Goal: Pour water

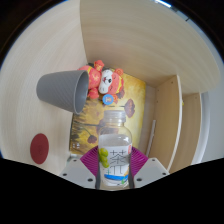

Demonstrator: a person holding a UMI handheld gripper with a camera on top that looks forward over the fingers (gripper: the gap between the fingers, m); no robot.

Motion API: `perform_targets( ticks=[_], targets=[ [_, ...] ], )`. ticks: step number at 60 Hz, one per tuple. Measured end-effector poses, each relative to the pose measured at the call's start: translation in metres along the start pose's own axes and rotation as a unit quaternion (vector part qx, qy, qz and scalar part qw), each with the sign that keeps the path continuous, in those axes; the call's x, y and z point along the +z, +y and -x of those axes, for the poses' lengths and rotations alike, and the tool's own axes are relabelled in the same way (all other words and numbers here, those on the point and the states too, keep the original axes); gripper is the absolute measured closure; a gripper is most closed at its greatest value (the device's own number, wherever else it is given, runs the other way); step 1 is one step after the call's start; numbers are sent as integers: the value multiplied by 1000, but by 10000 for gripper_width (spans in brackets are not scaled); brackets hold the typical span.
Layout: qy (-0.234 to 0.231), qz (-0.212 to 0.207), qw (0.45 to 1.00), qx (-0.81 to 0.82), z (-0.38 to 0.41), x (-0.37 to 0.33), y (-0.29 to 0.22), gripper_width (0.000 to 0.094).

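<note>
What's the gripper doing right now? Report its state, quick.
Gripper: shut on the clear bottle, held upright with both pads pressing its sides, the grey cup lying tipped beyond it.

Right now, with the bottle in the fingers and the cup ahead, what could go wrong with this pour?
1. The grey cup appears tipped on its side beside the stuffed toy; water poured at it would likely run out over the wooden table.
2. The clear bottle sits between the gripper fingers; tilting could let it slip.
3. Spilled water could soak the picture book under the toy.
</note>
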State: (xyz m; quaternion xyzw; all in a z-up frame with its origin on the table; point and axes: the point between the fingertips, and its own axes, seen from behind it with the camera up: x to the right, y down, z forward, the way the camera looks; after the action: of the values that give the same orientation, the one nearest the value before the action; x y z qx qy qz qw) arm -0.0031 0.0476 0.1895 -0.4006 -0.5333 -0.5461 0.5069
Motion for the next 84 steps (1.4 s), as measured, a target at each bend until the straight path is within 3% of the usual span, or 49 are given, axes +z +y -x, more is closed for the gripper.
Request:
perform_targets(
  ticks=[20, 34, 43, 54, 61, 71, 72, 77, 84],
  targets=[
    [53, -95, 954, -281, -5, 8, -56, 554],
    [62, -103, 939, -322, -5, 10, -65, 554],
    [61, -84, 969, -226, -17, 12, -56, 554],
    [35, -11, 993, 113, -49, 10, -11, 534],
    [31, 47, 933, 356, -55, 0, 16, 532],
    [2, 59, 784, 619, -36, -4, 47, 532],
    [8, 75, 765, 639, -29, -10, 37, 532],
    [-33, 71, 698, 712, -1, -6, 49, 531],
    [-62, 92, 652, 750, 49, -6, 43, 532]
  ],
)
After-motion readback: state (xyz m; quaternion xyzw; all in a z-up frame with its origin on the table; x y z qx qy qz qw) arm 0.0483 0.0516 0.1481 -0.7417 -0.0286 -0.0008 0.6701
